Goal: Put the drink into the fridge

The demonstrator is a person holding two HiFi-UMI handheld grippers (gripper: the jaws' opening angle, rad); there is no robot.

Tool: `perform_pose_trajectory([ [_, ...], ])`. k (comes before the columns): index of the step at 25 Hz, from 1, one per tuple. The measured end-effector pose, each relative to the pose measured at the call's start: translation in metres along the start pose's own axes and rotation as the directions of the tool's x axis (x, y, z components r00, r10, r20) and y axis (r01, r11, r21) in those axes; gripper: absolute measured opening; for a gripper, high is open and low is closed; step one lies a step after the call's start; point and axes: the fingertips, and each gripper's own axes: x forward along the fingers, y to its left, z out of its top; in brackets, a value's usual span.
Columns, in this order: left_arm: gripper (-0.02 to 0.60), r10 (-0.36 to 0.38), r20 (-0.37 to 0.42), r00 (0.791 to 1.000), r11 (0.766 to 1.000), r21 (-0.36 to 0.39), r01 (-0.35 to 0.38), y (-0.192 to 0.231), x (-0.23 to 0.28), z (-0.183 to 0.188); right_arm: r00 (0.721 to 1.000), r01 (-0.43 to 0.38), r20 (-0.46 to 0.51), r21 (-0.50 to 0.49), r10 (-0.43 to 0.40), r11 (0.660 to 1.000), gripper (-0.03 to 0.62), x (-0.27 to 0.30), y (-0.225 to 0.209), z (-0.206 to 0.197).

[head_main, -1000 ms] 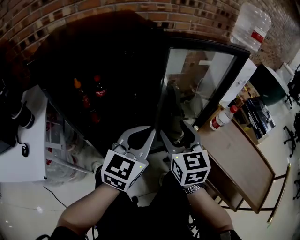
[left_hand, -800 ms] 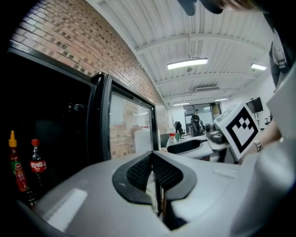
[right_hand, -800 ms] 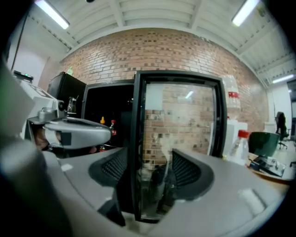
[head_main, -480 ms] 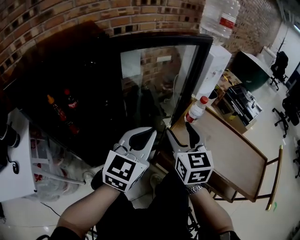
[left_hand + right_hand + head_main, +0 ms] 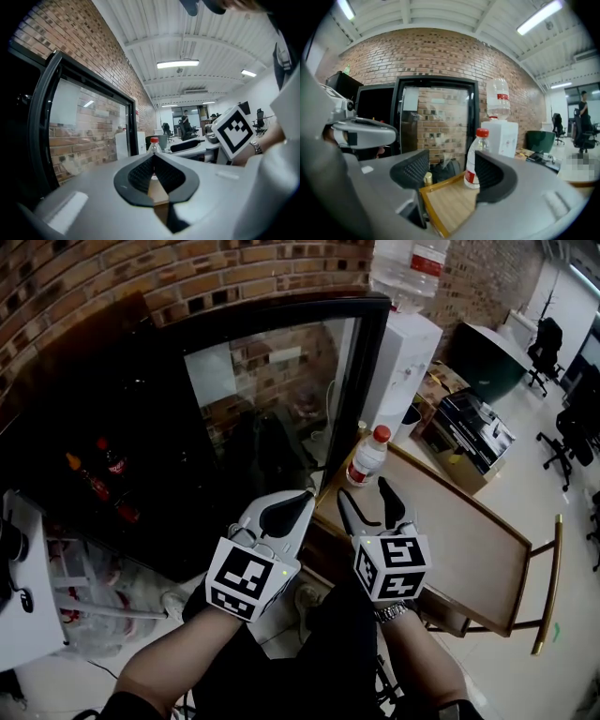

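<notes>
Drink: red-capped bottle (image 5: 367, 456) — upright on the wooden table (image 5: 459, 540), just beside the fridge door (image 5: 272, 390).
Left gripper (image 5: 302, 498): jaws together, empty.
Right gripper (image 5: 364, 495): jaws apart — near the bottle, not touching.

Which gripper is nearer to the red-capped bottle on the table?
Right. The right gripper, open, faces the bottle, just short of it; the left gripper, shut, is farther off on the left.

Straight ahead of the right claw (image 5: 451, 169), bare wooden tabletop (image 5: 449, 204) gives free passage up to the clear red-capped plastic bottle (image 5: 474, 159). The black-framed glass fridge door (image 5: 438, 117) blocks ahead-left; a white water dispenser (image 5: 502, 136) stands behind the bottle.
</notes>
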Motion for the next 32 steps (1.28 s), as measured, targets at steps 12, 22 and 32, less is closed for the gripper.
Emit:
perform_pose_trajectory([
  [12,0.005,-0.081,-0.015,0.997,0.996,0.04,0.082,0.0,0.037,0.006,0.995,0.093,-0.033,0.026,-0.092,0.995,0.31,0.021,-0.039,-0.004],
  [22,0.005,-0.129,-0.02,0.991,0.991,0.028,0.13,0.014,0.069,0.005,0.986,0.13,-0.107,0.032,-0.126,0.991,0.333,0.061,-0.062,-0.019],
  [32,0.005,-0.136,-0.032,0.99,0.991,0.004,0.136,0.025,0.085,-0.004,0.983,0.127,-0.141,0.036,-0.121,0.991,0.333,0.088,-0.075,-0.028],
])
